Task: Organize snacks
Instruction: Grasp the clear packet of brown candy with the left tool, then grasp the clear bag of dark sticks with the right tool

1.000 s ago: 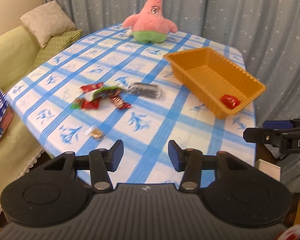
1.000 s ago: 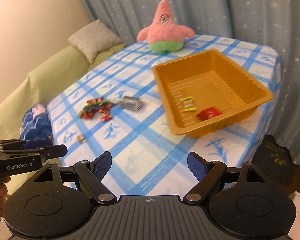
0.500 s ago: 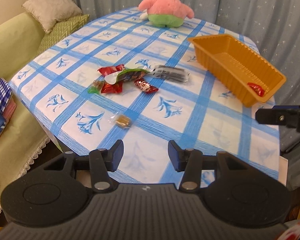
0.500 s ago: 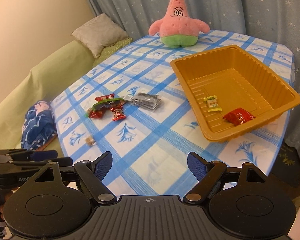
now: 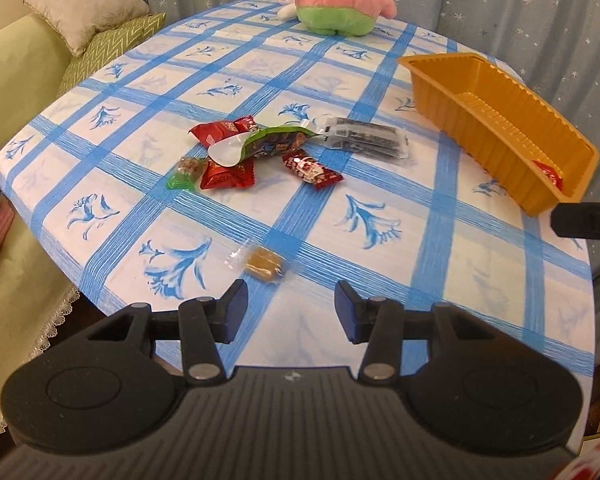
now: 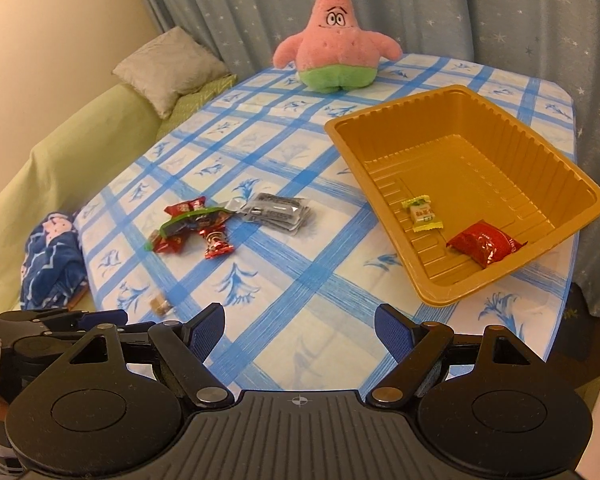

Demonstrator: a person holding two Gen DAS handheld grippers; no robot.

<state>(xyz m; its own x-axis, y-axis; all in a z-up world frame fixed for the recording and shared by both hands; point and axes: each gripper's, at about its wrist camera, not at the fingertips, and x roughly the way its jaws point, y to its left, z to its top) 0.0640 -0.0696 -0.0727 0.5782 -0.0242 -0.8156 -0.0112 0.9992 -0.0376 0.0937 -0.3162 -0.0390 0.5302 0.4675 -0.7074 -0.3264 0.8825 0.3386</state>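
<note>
A small brown candy in a clear wrapper [image 5: 262, 265] lies on the blue-checked tablecloth just ahead of my left gripper [image 5: 291, 301], which is open with nothing between its fingers. Farther off lies a pile of snacks: red packets [image 5: 228, 174], a green packet [image 5: 276, 142], a small green candy [image 5: 185, 174] and a dark clear packet [image 5: 366, 140]. The orange tray [image 6: 380, 184] stands to the right and holds a yellow-white candy [image 6: 420, 214] and a red packet [image 6: 485, 245]. My right gripper [image 6: 300, 320] hangs open and empty over the table's near edge, short of the tray.
A pink starfish plush [image 6: 336, 52] sits at the table's far end before a starry curtain. A green sofa [image 6: 72, 160] with a cushion [image 6: 168, 68] and a blue cloth [image 6: 52, 256] runs along the left. The table's near edge [image 5: 260, 354] lies under both grippers.
The left gripper has come forward and down over the table, so the brown candy now lies just before its fingertips. The right gripper has edged forward toward the tray. Nothing was picked up.
</note>
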